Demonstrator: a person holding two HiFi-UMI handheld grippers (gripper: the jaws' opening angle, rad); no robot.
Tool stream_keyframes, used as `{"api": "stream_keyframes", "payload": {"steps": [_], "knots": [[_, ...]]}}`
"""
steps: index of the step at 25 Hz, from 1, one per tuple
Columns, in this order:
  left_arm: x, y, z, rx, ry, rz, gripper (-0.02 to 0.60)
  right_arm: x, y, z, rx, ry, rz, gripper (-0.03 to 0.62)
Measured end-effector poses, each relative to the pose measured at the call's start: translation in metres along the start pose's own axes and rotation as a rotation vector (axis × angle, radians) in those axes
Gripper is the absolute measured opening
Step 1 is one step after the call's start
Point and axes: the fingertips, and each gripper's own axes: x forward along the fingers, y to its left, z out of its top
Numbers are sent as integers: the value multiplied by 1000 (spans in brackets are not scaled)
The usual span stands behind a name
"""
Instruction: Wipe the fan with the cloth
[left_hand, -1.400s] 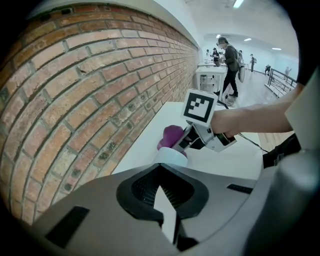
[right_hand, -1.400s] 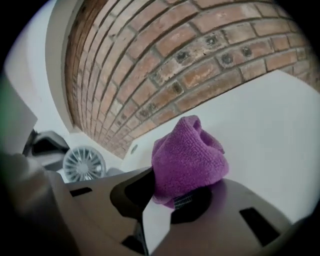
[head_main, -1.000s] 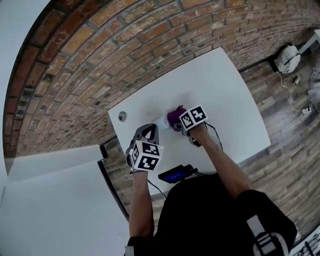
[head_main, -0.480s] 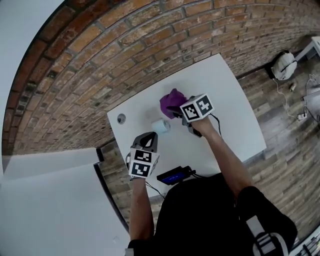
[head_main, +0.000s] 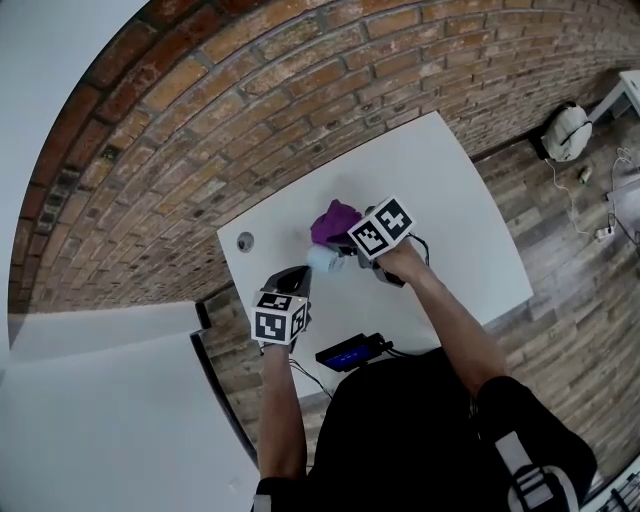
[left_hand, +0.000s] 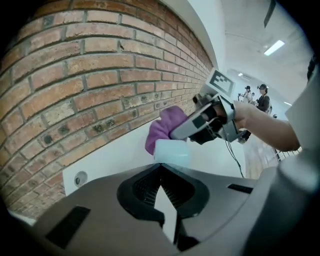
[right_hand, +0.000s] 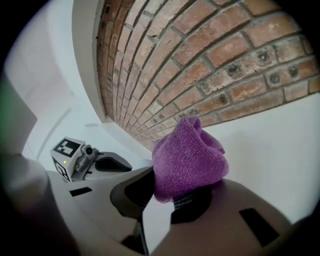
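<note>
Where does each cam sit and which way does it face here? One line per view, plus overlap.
Head view: on the head, looking steeply down at the table; both forearms, left claw, right claw show.
Left gripper view: on the left claw, facing the fan and brick wall; own shut jaws, right hand show.
Right gripper view: on the right claw, facing the brick wall; own jaws shut on the cloth.
Shared: each gripper view sees the other claw; all three see the cloth.
</note>
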Motion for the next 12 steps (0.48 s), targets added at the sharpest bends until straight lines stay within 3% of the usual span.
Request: {"api": "stream_keyframes", "payload": {"steps": [4, 7, 9, 12], "knots": [[2, 14, 8, -1, -9, 32, 0, -8, 8, -41, 117, -29, -17, 66], [-8, 9, 20, 51, -16, 48, 2, -20, -6, -57, 223, -105, -62, 66], [-14, -4, 28, 125, -8, 40, 2, -37, -5, -39, 254, -211, -52, 66], [-9, -18, 28, 255, 56, 38, 2, -52, 35, 4, 181, -330, 74, 66]]}}
